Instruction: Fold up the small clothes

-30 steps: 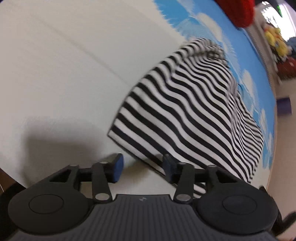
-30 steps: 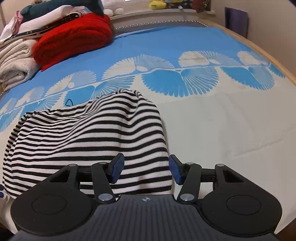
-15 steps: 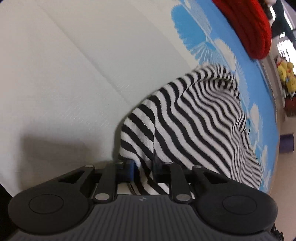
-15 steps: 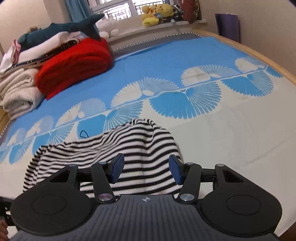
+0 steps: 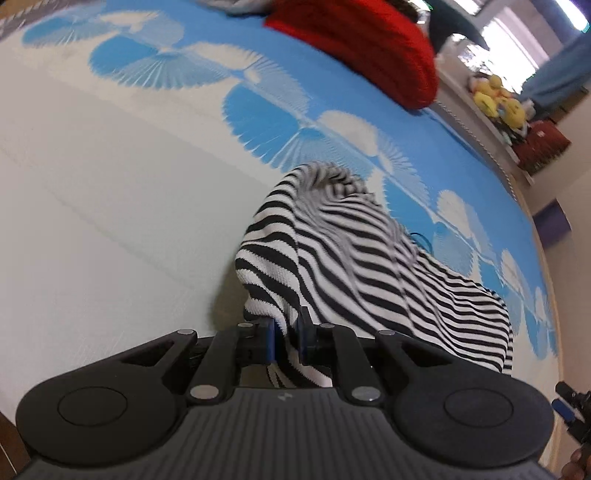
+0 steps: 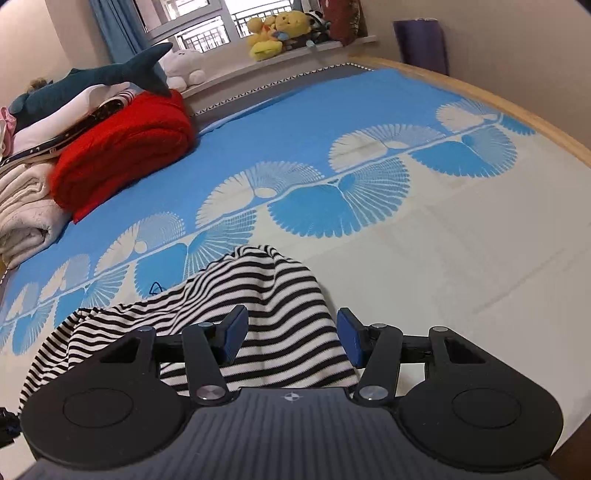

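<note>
Bedspread, striped garment in left tool

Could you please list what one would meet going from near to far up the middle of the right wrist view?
Right gripper, open → striped garment → white part of the bedspread with blue fan prints → plain blue part of the bedspread → windowsill with yellow plush toys.

The garment lies on the bed cover just before your right gripper. Behind it, to the left (near the window sill), the folded blankets are stacked.
</note>
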The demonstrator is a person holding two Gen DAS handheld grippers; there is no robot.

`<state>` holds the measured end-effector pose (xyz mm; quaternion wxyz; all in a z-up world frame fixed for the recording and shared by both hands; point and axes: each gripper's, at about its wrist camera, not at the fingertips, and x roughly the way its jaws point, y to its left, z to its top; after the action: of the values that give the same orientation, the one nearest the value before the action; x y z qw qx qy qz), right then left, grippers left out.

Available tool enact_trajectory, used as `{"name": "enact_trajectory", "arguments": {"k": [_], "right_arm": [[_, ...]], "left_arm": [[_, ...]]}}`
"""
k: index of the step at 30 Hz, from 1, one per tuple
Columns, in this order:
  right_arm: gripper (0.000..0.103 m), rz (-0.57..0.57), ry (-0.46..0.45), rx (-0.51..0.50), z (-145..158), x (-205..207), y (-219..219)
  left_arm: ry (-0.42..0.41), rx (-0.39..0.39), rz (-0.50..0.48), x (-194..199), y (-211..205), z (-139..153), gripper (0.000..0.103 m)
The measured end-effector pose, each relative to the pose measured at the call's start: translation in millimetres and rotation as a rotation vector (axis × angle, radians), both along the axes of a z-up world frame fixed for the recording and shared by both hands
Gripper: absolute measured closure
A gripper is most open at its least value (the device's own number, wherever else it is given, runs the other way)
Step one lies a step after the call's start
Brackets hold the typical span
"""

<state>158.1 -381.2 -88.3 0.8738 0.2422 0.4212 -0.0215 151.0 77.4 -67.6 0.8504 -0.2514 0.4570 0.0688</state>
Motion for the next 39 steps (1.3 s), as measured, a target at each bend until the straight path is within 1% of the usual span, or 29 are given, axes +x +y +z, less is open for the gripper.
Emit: {"name": "enact_trajectory", "arguments": {"k": [2,3,5,6,8,9,10,11,13,14,15,18,19,20,21,22,23,24,25,26,28,31,33,34,35,36,37,38,39], "right_arm": [[0.048,0.014,-0.008,-0.013,1,-3,0],[0.048,0.020,-0.014,-0.022,3,-5,0],[0.048,0.026,-0.025,-0.036,5,-7,-4],[0.048,0.021,-0.031,-0.035,7,-9,-7],[0.048,-0.005,-0.034,-0.024,8,-11,-15],[0.048,-0.022,-0.031,-0.017,8,-12,-19],[0.048,-0.038,-0.030,-0.004,7,-12,-24],[0.048,-0.051,-0.032,0.007,6,-12,-27],[0.048,-0.081,-0.043,0.030,5,-11,-34],[0.048,-0.097,-0.039,0.029,3,-11,-36],[0.048,-0.118,-0.030,0.029,2,-12,-39],[0.048,-0.165,-0.026,0.046,2,-11,-50],[0.048,-0.173,-0.030,0.044,2,-11,-52],[0.048,-0.178,-0.036,0.045,3,-10,-54],[0.048,-0.178,-0.041,0.051,3,-9,-55],[0.048,-0.173,-0.043,0.057,2,-7,-56],[0.048,-0.167,-0.040,0.059,1,-5,-56],[0.048,-0.154,-0.036,0.064,-1,-3,-55],[0.048,-0.137,-0.033,0.074,-4,-1,-54],[0.048,-0.112,-0.027,0.088,-7,2,-53],[0.045,-0.050,-0.008,0.123,-16,8,-45],[0.042,0.029,0.039,0.140,-35,14,-25],[0.042,0.068,0.102,0.154,-50,20,-10],[0.042,0.088,0.125,0.159,-55,26,-1],[0.042,0.120,0.123,0.151,-57,30,8],[0.041,0.155,0.122,0.120,-59,33,17],[0.041,0.184,0.138,0.059,-65,35,26],[0.041,0.187,0.157,0.020,-70,35,30],[0.041,0.178,0.174,0.003,-74,35,31]], "left_arm": [[-0.049,0.059,-0.046,0,-18,13,0.092],[-0.086,0.095,-0.082,-1,-30,20,0.092],[-0.164,0.192,-0.167,-3,-58,31,0.092],[-0.196,0.210,-0.203,-3,-74,36,0.092],[-0.251,0.169,-0.250,0,-100,46,0.093],[-0.284,0.166,-0.285,2,-117,51,0.094],[-0.313,0.166,-0.320,3,-134,56,0.096],[-0.341,0.156,-0.358,5,-153,61,0.099],[-0.384,0.132,-0.438,5,-198,67,0.100],[-0.395,0.148,-0.478,5,-222,67,0.100],[-0.400,0.157,-0.543,5,-251,62,0.100],[-0.361,0.162,-0.762,4,-324,36,0.099],[-0.329,0.171,-0.850,1,-344,26,0.097],[-0.265,0.158,-0.940,0,-360,15,0.095],[-0.180,0.102,-1.024,-2,-370,6,0.093],[-0.136,0.041,-1.078,-5,-374,4,0.089],[-0.140,0.019,-1.104,-8,-372,9,0.087],[-0.170,0.025,-1.109,-11,-365,20,0.075],[-0.191,0.033,-1.089,-11,-354,30,0.061],[-0.206,0.022,-1.051,-8,-337,38,0.057],[-0.209,0.000,-0.934,4,-295,50,0.055],[-0.175,0.045,-0.735,26,-233,54,0.055],[-0.134,0.071,-0.632,39,-200,52,0.055],[-0.123,0.078,-0.596,45,-187,51,0.055],[-0.117,0.082,-0.571,50,-176,52,0.055],[-0.110,0.084,-0.553,53,-170,53,0.055],[-0.105,0.085,-0.539,53,-161,51,0.055],[-0.100,0.085,-0.529,53,-158,50,0.055],[-0.098,0.082,-0.525,52,-150,51,0.055]]}}
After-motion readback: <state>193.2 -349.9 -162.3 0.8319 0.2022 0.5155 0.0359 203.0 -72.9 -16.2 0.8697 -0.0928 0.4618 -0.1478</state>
